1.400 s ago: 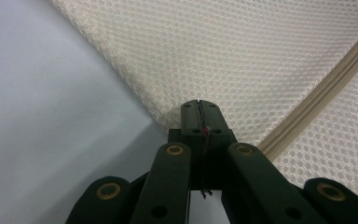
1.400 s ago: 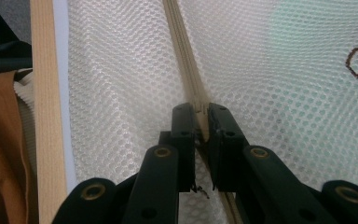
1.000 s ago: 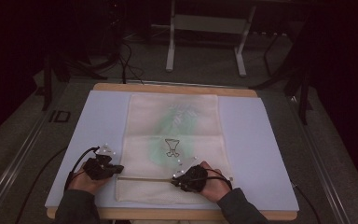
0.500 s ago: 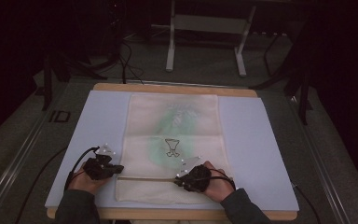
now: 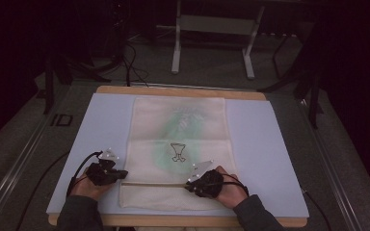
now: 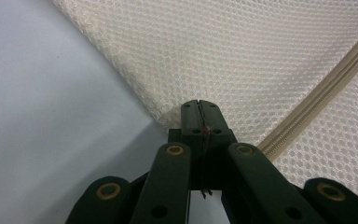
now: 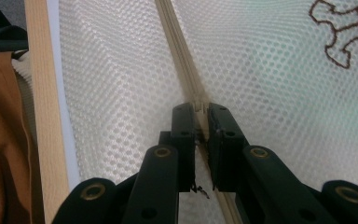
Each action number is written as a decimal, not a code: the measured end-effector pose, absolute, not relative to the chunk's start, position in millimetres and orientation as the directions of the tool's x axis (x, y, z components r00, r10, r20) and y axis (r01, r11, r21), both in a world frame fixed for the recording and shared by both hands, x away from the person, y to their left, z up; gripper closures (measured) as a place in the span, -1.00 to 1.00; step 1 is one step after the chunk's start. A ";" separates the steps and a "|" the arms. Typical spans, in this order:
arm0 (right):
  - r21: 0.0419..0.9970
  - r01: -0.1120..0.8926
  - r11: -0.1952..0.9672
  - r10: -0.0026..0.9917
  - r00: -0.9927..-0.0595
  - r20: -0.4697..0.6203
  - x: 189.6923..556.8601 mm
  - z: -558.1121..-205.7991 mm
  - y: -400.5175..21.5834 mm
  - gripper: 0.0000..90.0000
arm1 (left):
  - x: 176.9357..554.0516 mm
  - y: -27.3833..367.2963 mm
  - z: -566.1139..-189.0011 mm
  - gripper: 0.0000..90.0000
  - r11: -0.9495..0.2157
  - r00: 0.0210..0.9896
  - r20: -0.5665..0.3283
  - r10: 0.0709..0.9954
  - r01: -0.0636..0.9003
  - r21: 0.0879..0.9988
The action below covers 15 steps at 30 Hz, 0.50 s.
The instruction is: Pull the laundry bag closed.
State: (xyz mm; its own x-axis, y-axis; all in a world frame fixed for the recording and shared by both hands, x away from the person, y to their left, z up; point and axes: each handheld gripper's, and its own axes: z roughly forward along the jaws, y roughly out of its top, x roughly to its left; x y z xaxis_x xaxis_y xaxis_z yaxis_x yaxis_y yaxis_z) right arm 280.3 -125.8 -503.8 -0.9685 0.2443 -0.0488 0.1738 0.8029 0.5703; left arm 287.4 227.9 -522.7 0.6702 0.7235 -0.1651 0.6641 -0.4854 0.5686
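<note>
Mesh bag (image 5: 178,144): cream, honeycomb weave, flat on the table's pale blue mat (image 5: 270,144), long axis running away from the person, centred on the mat. A faint green tint shows through the middle; a small brown outlined emblem (image 5: 177,152) sits just below centre.

Zipper (image 5: 154,183): beige, runs across the bag near its near edge, from the left side toward the right gripper. In the left gripper view it crosses the mesh diagonally at the right (image 6: 326,88); in the right gripper view it runs from the top straight down between the jaws (image 7: 179,51).

Left gripper (image 5: 107,173): black, at the bag's left edge, level with the zipper. Its jaws are closed together on the edge of the mesh, at the corner where cloth meets mat (image 6: 199,116).

Right gripper (image 5: 203,183): black, resting on the bag at the right part of the zipper line. Its jaws are drawn in on the zipper, with only a narrow slit between them at the tape (image 7: 201,121); whether a slider sits there cannot be told.

Hands: left hand (image 5: 84,185) and right hand (image 5: 231,190) enter from the near edge, dark sleeves behind.

Table (image 5: 183,91): light wooden edge visible beyond and before the mat; grey carpeted floor around; a metal frame (image 5: 212,43) stands behind.
</note>
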 end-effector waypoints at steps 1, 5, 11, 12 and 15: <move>0.572 0.175 0.801 0.247 -0.968 -0.050 280.3 -503.8 -126.8 0.82 | 287.4 227.9 -522.7 1.00 -0.485 0.670 -0.165 0.724 0.664 0.569; 0.573 0.183 0.798 0.256 -0.966 -0.047 280.1 -502.5 -130.1 0.82 | 287.4 227.9 -522.6 1.00 -0.486 0.670 -0.164 0.724 0.664 0.567; 0.571 0.190 0.799 0.261 -0.964 -0.046 280.2 -502.7 -135.3 0.82 | 287.4 227.9 -522.6 1.00 -0.487 0.671 -0.164 0.723 0.663 0.568; 0.567 0.193 0.800 0.266 -0.963 -0.047 280.3 -502.6 -137.1 0.82 | 287.4 227.9 -522.7 1.00 -0.486 0.671 -0.164 0.723 0.663 0.569; 0.570 0.192 0.799 0.265 -0.963 -0.048 280.6 -502.8 -138.6 0.82 | 287.4 227.8 -522.6 1.00 -0.488 0.671 -0.163 0.723 0.663 0.567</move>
